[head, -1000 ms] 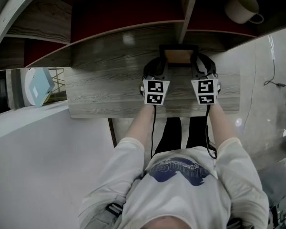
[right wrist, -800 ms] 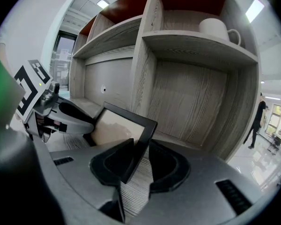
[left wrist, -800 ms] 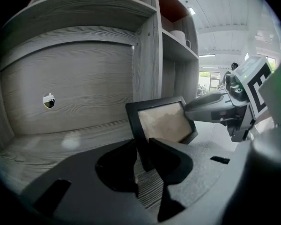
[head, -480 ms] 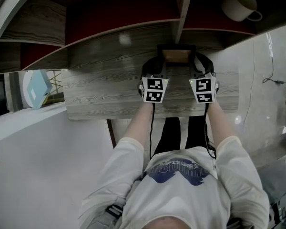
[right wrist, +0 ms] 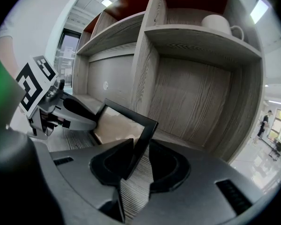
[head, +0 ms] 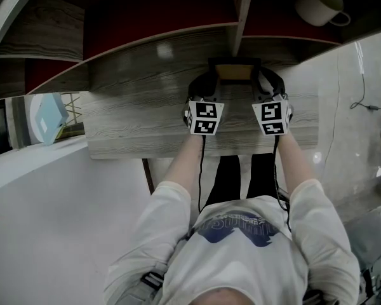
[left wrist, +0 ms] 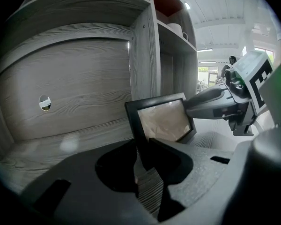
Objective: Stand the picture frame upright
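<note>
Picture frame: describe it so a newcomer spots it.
On the grey wooden shelf unit, look at the lowest board by the upright divider. The picture frame is black-rimmed, tan-faced, clamped by left gripper and right gripper; the white cup sits higher.

Grey wood-grain shelf (head: 133,119) bears a tilted picture frame (head: 235,74); white mug (head: 317,2) sits higher.

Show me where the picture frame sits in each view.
Head view: picture frame at top centre, just below the shelf divider.
Left gripper view: picture frame at centre, left edge in the left gripper.
Right gripper view: picture frame left of centre, right edge in the right gripper.
Shared landmark: the shelf divider, upright behind the frame.
</note>
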Demonstrator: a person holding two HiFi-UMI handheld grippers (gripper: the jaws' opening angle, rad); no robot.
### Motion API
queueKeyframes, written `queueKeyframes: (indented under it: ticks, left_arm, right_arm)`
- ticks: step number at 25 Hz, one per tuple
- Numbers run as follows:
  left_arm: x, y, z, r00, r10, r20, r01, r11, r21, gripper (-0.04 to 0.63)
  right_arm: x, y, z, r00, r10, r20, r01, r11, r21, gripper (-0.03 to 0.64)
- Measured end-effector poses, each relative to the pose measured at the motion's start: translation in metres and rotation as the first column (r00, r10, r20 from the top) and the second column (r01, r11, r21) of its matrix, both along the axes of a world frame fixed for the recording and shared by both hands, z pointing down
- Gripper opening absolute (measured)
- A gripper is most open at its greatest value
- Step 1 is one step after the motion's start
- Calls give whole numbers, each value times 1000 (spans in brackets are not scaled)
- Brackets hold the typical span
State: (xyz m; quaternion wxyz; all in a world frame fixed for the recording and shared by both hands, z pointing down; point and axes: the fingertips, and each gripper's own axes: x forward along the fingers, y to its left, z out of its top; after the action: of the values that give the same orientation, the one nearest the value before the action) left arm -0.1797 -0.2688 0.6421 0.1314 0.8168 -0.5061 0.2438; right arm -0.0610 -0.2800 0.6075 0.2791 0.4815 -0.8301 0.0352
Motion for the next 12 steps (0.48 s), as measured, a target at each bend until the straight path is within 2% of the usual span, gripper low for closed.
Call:
queueKeyframes:
  ticks: [7,12]
  left_arm:
    - [0,-8,-7,1000,10,27,-10,999,32,83]
    - [-1,-12,-6,999,12,44,-13,1000,26,77]
  right_arm:
    - [4,-5,-6,1000,18,-1,-18,1000,17,75]
    - [5,-7,-8,1000,11,-11,-11,1000,24,54]
